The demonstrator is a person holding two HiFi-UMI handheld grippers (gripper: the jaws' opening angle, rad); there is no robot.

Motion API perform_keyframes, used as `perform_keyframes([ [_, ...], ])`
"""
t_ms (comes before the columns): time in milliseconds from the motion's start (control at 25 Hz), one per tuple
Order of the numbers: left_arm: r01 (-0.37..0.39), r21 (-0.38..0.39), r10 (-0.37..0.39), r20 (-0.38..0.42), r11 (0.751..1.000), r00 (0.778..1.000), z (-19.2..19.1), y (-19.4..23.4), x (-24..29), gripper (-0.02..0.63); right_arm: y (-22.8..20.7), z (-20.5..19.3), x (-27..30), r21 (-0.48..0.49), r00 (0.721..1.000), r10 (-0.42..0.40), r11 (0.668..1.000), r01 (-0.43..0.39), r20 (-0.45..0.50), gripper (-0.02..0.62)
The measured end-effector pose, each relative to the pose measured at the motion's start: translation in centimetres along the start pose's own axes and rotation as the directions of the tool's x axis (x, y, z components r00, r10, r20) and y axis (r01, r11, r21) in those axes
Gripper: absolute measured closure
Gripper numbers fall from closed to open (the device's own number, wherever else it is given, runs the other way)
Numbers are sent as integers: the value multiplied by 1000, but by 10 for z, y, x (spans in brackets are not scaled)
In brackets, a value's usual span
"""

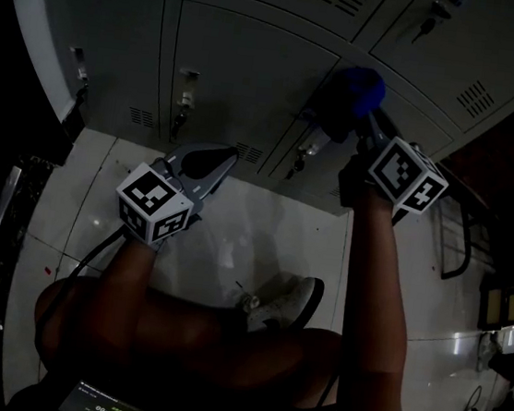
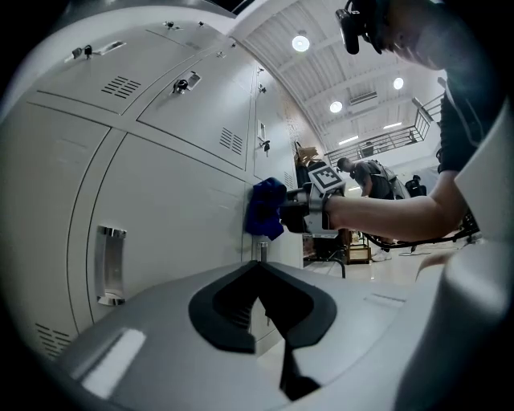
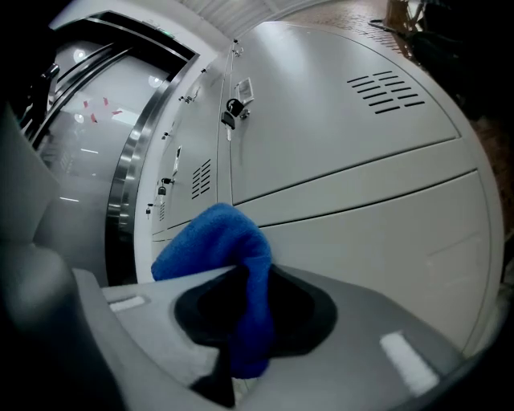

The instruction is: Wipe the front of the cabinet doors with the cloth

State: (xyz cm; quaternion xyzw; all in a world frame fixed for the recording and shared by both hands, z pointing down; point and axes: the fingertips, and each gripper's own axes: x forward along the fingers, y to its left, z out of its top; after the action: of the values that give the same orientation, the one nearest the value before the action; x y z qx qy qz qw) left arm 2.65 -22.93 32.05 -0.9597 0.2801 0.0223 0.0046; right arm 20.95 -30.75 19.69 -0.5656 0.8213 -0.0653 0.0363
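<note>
— Knees (image 1: 223,331) and a small lit screen (image 1: 111,407) sit closest, along the bottom edge of the head view. What lies past them?

— White floor tiles (image 1: 254,232), one shoe (image 1: 287,301), then two forearms (image 1: 373,279) reaching towards a bank of grey metal lockers (image 1: 245,77).

— Where's the cloth?

— It's a blue cloth (image 3: 237,257), bunched up and pinched in the right gripper (image 1: 364,129). The jaws are clamped on a fold, and the rest balloons out ahead of the tips. That bunch is pressed against the front of a locker door, close to the door's vertical edge where the neighbouring door begins (the left gripper view shows it touching the metal).

— And the other claw?

— The left gripper (image 2: 259,265) has its jaws pressed together with nothing between them. It is held low, near the cabinet's bottom edge, well apart from the cloth. Whether it touches the doors I can't tell.

— Anything on the doors themselves?

— Louvred vents (image 3: 385,90), small key locks (image 3: 233,108), and a recessed pull handle (image 2: 110,265) on the door nearest the left gripper.

— The cubes?

— One marker cube (image 1: 153,204) rides on the left gripper and a second cube (image 1: 407,177) on the right, both tilted.
</note>
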Motion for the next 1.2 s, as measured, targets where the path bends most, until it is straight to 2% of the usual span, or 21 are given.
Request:
perform_keyframes([
  [640, 15, 13, -14, -11, 1000, 1000, -5, -5, 3, 603, -76, 15, -54, 10, 991, -132, 991, 131, 35, 534],
  [880, 25, 26, -25, -17, 999, 1000, -5, -10, 5, 603, -117, 20, -82, 47, 976, -209, 977, 206, 55, 534],
  [1200, 29, 32, -29, -27, 999, 999, -9, -11, 6, 603, -161, 27, -114, 24, 951, -305, 952, 304, 58, 534],
])
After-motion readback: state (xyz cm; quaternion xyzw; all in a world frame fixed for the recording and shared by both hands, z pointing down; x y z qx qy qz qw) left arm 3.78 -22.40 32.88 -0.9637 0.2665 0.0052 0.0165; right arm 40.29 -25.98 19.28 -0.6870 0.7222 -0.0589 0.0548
